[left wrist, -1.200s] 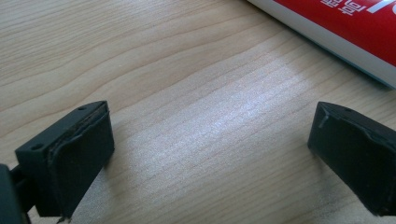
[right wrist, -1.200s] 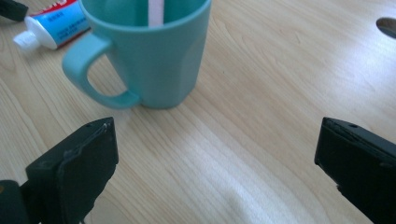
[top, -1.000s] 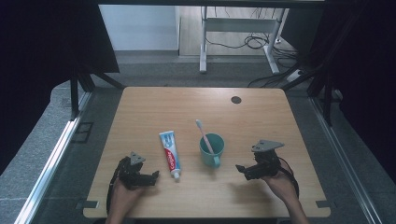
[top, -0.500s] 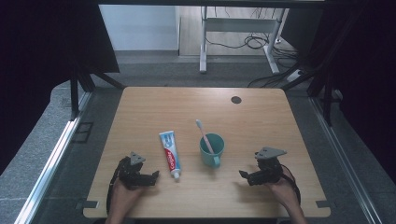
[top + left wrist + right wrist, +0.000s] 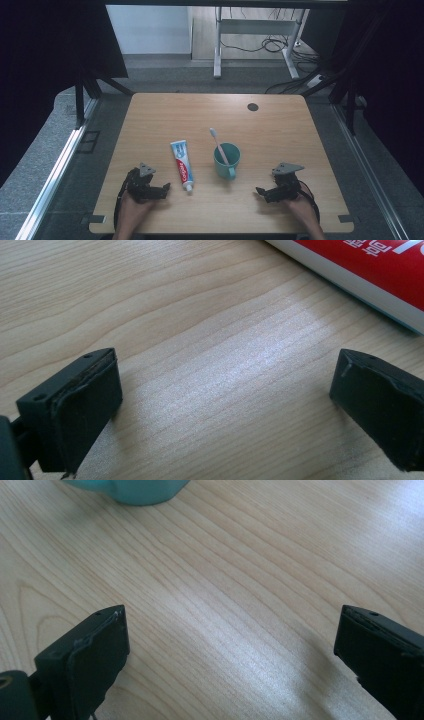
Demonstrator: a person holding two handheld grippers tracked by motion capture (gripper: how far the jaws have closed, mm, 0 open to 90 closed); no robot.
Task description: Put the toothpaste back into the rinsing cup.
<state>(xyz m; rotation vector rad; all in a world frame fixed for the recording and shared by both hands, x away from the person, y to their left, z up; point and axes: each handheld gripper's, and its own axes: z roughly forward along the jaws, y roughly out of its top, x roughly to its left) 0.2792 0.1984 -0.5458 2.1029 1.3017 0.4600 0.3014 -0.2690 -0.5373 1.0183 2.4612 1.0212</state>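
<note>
Both grippers low at the table's near edge, jaws wide apart, holding nothing.

Left gripper [image 5: 165,188] sat just beside the toothpaste tube [image 5: 182,164]; best to straddle the tube's midsection squarely before closing. Right gripper [image 5: 260,191] lay near the teal mug [image 5: 226,160], toothbrush [image 5: 218,145] leaning inside. Tube lay flat mid-table, white with red panel, cap toward the person.
</note>
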